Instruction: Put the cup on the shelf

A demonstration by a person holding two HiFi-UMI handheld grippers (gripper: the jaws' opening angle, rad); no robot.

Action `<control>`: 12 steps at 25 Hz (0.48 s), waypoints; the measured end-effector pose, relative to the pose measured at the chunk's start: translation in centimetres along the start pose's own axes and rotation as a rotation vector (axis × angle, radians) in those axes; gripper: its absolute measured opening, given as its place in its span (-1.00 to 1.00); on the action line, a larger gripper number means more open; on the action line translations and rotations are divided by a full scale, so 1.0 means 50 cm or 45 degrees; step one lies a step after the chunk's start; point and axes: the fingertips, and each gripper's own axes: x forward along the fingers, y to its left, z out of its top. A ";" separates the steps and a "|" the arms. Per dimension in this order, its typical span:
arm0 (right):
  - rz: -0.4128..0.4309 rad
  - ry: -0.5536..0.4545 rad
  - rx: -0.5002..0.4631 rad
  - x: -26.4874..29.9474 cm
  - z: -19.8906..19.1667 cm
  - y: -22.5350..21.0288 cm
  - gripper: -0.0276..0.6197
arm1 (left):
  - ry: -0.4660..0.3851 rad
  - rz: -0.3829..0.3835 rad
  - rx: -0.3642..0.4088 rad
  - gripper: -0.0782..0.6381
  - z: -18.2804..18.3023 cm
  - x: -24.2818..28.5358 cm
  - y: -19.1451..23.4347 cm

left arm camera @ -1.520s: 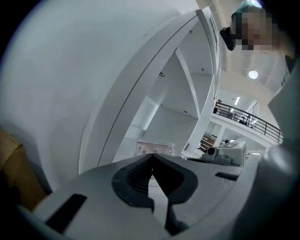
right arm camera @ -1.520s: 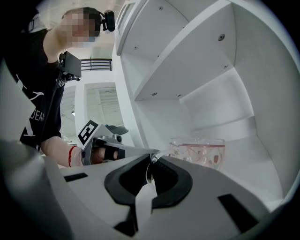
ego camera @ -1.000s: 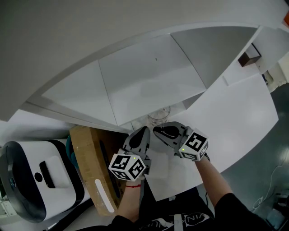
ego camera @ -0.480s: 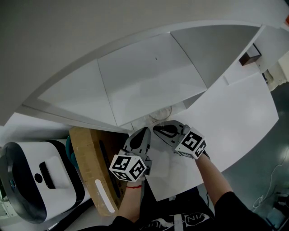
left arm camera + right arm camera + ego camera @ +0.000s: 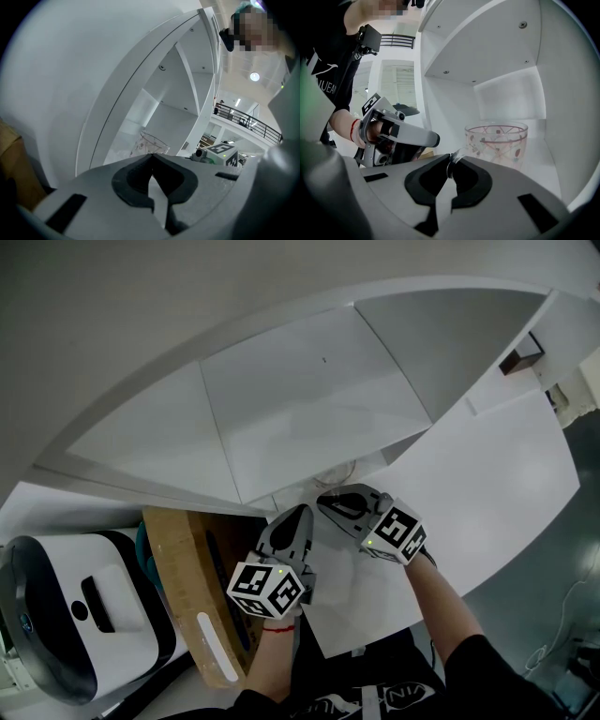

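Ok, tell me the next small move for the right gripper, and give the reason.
Probably open the right gripper. Its fingers are pinched together on the clear handle of the cup, and the cup appears to stand upright on the floor of the shelf compartment, so letting go seems the step due before backing out.

Cramped shelf bay ahead
Just past the fingertips of the right gripper the cup blocks the bay; shelf wall crowds their right, left gripper their left (room overhead).
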 end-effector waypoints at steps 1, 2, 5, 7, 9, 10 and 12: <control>-0.004 -0.001 0.004 0.000 -0.001 0.000 -0.89 | -0.001 0.000 -0.001 -0.76 0.000 0.000 -0.001; -0.008 -0.001 0.008 0.001 -0.001 0.001 -0.89 | -0.002 -0.001 -0.003 -0.76 0.000 0.000 -0.001; -0.008 0.011 0.006 0.004 -0.005 0.007 -0.89 | -0.005 0.000 -0.002 -0.76 0.001 -0.002 0.000; -0.017 0.018 0.009 0.004 -0.008 0.008 -0.89 | -0.006 -0.002 -0.001 -0.76 0.001 -0.002 -0.002; -0.036 0.000 0.033 0.001 -0.009 0.005 -0.88 | -0.004 -0.005 0.000 -0.76 0.000 -0.002 -0.004; -0.045 -0.015 0.052 -0.001 -0.009 0.003 -0.88 | -0.002 -0.007 0.000 -0.76 -0.001 -0.003 -0.005; -0.059 -0.038 0.079 -0.005 -0.010 0.001 -0.88 | 0.001 -0.007 0.000 -0.76 -0.004 -0.005 -0.006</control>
